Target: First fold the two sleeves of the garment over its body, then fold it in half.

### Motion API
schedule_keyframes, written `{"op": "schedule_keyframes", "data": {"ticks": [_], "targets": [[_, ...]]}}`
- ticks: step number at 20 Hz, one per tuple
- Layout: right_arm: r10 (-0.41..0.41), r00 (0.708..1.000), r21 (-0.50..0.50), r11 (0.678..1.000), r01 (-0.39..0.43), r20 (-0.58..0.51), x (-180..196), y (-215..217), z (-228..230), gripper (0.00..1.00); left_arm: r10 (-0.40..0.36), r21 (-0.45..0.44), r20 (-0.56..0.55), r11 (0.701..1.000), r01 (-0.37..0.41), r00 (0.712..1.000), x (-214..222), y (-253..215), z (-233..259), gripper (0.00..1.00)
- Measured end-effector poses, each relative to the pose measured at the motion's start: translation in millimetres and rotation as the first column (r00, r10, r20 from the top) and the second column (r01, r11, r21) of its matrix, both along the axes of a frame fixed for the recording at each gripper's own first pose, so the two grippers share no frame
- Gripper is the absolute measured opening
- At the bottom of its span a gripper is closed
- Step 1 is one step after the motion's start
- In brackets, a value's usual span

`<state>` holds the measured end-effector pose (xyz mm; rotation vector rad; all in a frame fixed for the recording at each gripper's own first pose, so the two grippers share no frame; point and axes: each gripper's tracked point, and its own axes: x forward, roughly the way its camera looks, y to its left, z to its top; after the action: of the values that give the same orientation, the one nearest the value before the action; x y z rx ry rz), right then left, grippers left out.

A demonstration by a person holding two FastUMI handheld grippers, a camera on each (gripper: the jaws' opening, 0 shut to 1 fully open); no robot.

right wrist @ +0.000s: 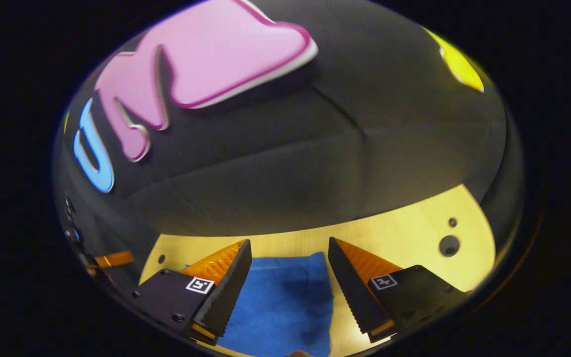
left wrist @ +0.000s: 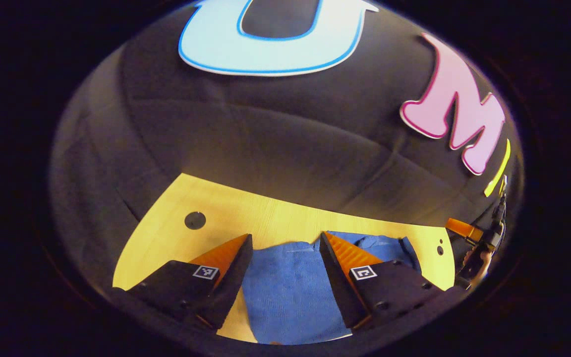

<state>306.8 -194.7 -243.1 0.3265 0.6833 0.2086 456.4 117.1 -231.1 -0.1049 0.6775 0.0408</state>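
Blue garment (left wrist: 290, 292) lies flat on the yellow surface (left wrist: 166, 243), near side, just ahead of both your tools. In the left gripper view your left tool (left wrist: 285, 248) hangs above it with fingers spread wide and nothing between them; the cloth past the tips looks smooth, with what may be a collar or folded edge toward the far right, too small to be sure. Your right tool (right wrist: 289, 250) is likewise wide and empty, over a neat, straight-edged blue corner with bare surface to its right. The other tool and the hand holding it (left wrist: 479, 243) show at the far right edge of the left gripper view. No loose sleeve is spread out where the cloth shows, so the sleeves are probably already folded in. Whether the final half fold is done you cannot tell from here; judge it as likely still to do.
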Motion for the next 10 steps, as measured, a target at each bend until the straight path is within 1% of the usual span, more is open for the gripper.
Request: {"op": "schedule_keyframes", "data": {"ticks": [1,2,3,4,6,7,10], "targets": [[-0.002,0.999,-0.015,1.000,0.003,0.041,-10,4,21,0.98,-0.008,0.053,0.034,0.999,0.006,0.999,-15,0,16,0.80],[-0.003,0.997,-0.029,1.000,0.005,0.075,-26,6,40,0.98,-0.009,0.101,0.080,0.995,0.000,0.997,-29,-1,33,0.83],[-0.008,0.994,-0.038,0.999,0.012,0.111,-42,7,61,0.98,-0.005,0.125,0.100,0.992,-0.008,0.995,-47,-5,49,0.85],[-0.015,0.990,-0.044,0.999,0.021,0.138,-60,8,81,0.98,-0.022,0.116,0.129,0.993,0.007,0.991,-64,-14,64,0.84],[-0.028,0.982,-0.040,0.999,0.036,0.187,-102,19,124,0.98,-0.072,0.072,0.191,0.996,0.059,0.979,-101,-36,92,0.84],[-0.035,0.977,-0.046,0.998,0.046,0.212,-124,23,144,0.97,-0.088,0.068,0.217,0.995,0.075,0.972,-124,-40,103,0.84],[-0.055,0.956,-0.080,0.994,0.081,0.290,-200,35,199,0.97,-0.127,0.096,0.281,0.990,0.103,0.951,-191,-43,131,0.84]]}}
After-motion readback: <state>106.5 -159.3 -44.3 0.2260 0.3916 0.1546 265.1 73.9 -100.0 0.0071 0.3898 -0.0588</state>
